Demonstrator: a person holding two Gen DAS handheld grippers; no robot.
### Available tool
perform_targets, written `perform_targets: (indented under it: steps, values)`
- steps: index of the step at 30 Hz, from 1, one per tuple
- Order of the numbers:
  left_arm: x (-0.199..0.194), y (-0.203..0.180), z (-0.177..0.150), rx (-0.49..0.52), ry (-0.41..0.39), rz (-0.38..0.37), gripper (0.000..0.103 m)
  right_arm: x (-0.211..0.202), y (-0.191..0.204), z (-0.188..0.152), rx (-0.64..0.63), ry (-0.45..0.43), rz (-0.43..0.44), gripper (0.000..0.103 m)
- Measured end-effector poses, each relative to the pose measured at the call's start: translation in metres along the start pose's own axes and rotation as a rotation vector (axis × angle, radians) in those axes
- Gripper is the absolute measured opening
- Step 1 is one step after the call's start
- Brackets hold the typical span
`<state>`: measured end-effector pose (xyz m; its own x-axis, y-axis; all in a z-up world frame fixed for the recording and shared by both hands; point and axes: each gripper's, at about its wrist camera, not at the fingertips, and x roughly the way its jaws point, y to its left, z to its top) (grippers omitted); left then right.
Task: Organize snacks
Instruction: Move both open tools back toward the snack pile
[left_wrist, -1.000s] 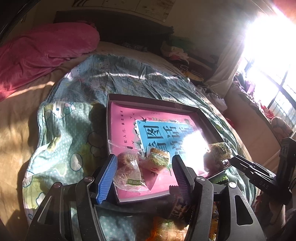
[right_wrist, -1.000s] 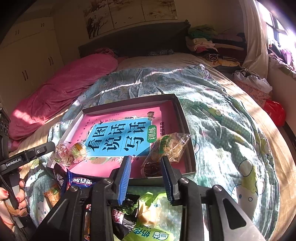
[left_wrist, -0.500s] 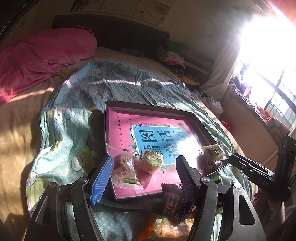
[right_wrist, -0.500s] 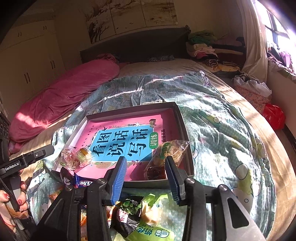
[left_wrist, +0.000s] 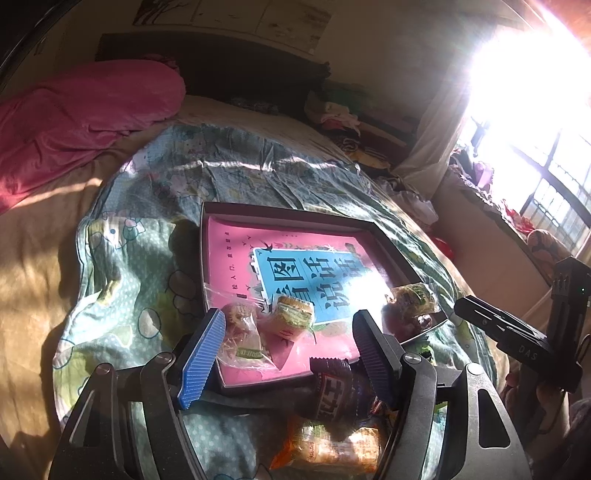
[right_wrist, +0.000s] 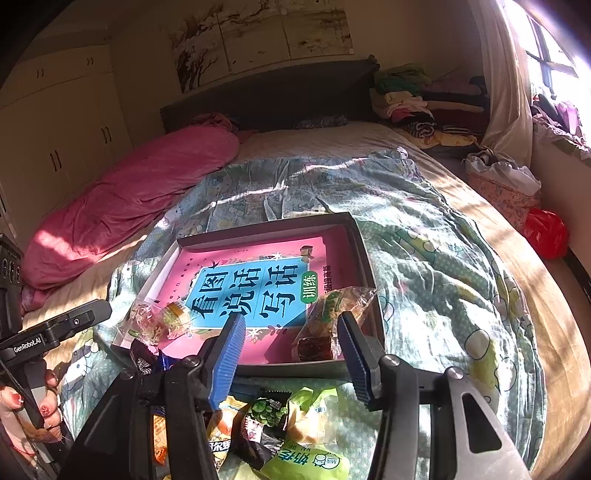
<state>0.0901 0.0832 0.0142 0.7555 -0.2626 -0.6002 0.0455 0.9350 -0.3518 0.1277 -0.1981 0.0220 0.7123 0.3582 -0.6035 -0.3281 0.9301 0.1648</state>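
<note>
- Left wrist view: the left gripper (left_wrist: 288, 354), with blue ribbed pads, stands wide open and holds nothing; it hangs at the lower centre of the frame above the near edge of the shallow dark cardboard box lid (left_wrist: 295, 212).
- Between its fingers, low in the frame, lie two clear-wrapped round pastries (left_wrist: 240, 332) on the pink-and-blue book cover (left_wrist: 295, 273) lining the lid, resting loose near the lid's near left corner.
- A second pair of clear-wrapped cakes (left_wrist: 410, 302) sits at the lid's right corner, centre right of the frame.
- Right wrist view: the right gripper (right_wrist: 291, 354) is likewise spread wide and empty, lower centre, just short of the lid's near wall.
- Below both grippers, at the bottom of each frame, a heap of unsorted packets (right_wrist: 280, 424) lies on the patterned green quilt (right_wrist: 443, 258), including a dark brown wrapper (left_wrist: 332, 391) and a lime green milk-candy bag (right_wrist: 306, 461).
- By my judgement two placements are done and a new pick is starting.
- Next move likely calls for dropping a gripper onto one packet in the heap, closing across its narrow side, and avoiding neighbours.
</note>
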Motion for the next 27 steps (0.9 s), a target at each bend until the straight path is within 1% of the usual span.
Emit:
perform_targets:
  steps: [10,15,17,19,27]
  values:
    - [-0.002,-0.003,-0.005,0.009,0.016,-0.011,0.074,-0.007,0.002,0.001,0.015,0.003,0.014,0.053]
    - [-0.001,-0.011,-0.009,0.037,0.028,-0.02,0.074,-0.013,0.005,0.001,0.023,0.009,0.012,0.053]
    - [-0.002,-0.014,-0.01,0.042,0.031,-0.029,0.074,-0.016,0.005,0.001,0.031,0.007,0.015,0.055]
    - [-0.001,-0.016,-0.011,0.044,0.037,-0.037,0.074,-0.02,0.006,0.001,0.04,0.004,0.021,0.059]
    - [-0.001,-0.022,-0.013,0.05,0.052,-0.057,0.074,-0.032,0.017,0.002,0.016,-0.004,0.022,0.059]
